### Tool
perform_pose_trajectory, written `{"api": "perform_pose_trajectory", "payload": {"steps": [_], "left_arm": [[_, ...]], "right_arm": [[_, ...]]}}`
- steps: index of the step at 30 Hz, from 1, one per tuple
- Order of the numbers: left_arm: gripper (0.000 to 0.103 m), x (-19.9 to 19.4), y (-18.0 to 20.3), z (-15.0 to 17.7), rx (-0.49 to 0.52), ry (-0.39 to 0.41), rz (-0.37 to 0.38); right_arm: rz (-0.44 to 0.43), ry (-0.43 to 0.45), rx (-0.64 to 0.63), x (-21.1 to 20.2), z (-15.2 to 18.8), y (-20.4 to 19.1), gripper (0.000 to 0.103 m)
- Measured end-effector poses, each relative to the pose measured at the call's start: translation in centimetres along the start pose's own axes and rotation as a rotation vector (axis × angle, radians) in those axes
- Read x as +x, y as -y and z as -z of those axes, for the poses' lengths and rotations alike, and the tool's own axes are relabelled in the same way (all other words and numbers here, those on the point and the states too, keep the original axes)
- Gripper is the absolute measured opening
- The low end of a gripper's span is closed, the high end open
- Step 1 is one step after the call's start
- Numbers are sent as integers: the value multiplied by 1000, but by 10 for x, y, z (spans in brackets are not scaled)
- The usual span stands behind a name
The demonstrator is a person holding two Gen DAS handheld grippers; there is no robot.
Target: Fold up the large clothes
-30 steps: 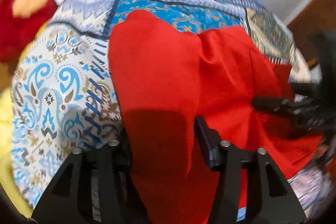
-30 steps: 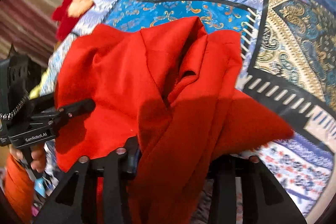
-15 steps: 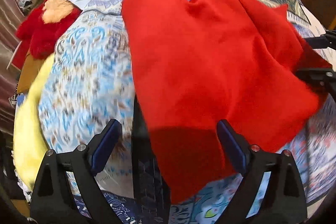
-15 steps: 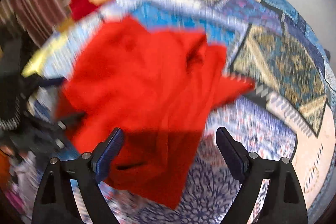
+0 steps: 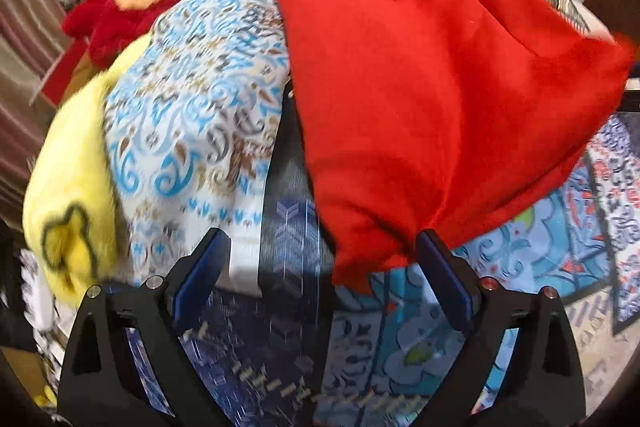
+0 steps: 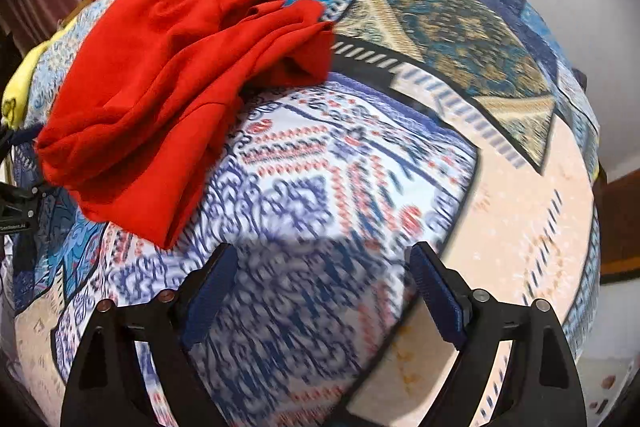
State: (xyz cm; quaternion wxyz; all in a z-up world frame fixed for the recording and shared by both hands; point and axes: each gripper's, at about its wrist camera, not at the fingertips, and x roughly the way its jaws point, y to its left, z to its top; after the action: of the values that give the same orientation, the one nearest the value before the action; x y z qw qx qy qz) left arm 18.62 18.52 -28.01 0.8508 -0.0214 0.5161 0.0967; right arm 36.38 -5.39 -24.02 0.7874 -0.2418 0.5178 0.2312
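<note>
The jaws of both the left gripper (image 5: 320, 263) and the right gripper (image 6: 320, 273) are spread wide, with nothing held. The crumpled red fabric garment (image 6: 176, 83) is heaped on the patterned patchwork bedspread (image 6: 400, 167), far and left of the right gripper, while its near corner hangs just beside the left gripper, which is judged nearer.

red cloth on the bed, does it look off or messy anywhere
Yes. The red garment lies bunched and creased on the patterned bedspread, its far edge rumpled into folds rather than squared. Both grippers, left and right, are open and hold nothing.
</note>
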Motion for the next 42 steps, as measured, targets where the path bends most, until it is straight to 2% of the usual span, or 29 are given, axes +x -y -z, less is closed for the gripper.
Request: {"api": "perform_pose_trajectory", "payload": {"steps": [3, 6, 12, 16, 20, 25, 28, 31, 34, 37, 42], "left_arm": [[93, -20, -5, 2, -20, 25, -11], [93, -57, -9, -6, -55, 105, 7], [93, -165, -11, -25, -119, 359, 52], [93, -237, -2, -37, -116, 542, 43], [93, -308, 13, -29, -104, 725, 56], [93, -362, 30, -4, -70, 875, 51], [93, -379, 39, 11, -65, 924, 44], [93, -386, 44, 22, -73, 933, 45], [101, -388, 49, 31, -81, 936, 45], [103, -387, 51, 39, -90, 937, 34], [103, -380, 51, 42, -97, 916, 30]], "right_arm": [[-67, 78, 61, -30, 6, 11, 84], [-113, 169, 106, -64, 7, 11, 84], [-169, 454, 108, -162, 5, -26, 84], [-177, 633, 100, -224, 16, -52, 84], [-174, 787, 101, -276, 35, -71, 84], [-145, 951, 114, -331, 68, -90, 84], [-141, 1000, 121, -348, 87, -100, 84], [-128, 1028, 135, -359, 104, -110, 86], [-83, 1040, 151, -364, 118, -119, 96], [-52, 1035, 177, -366, 129, -124, 102], [-27, 995, 217, -359, 131, -124, 103]]}}
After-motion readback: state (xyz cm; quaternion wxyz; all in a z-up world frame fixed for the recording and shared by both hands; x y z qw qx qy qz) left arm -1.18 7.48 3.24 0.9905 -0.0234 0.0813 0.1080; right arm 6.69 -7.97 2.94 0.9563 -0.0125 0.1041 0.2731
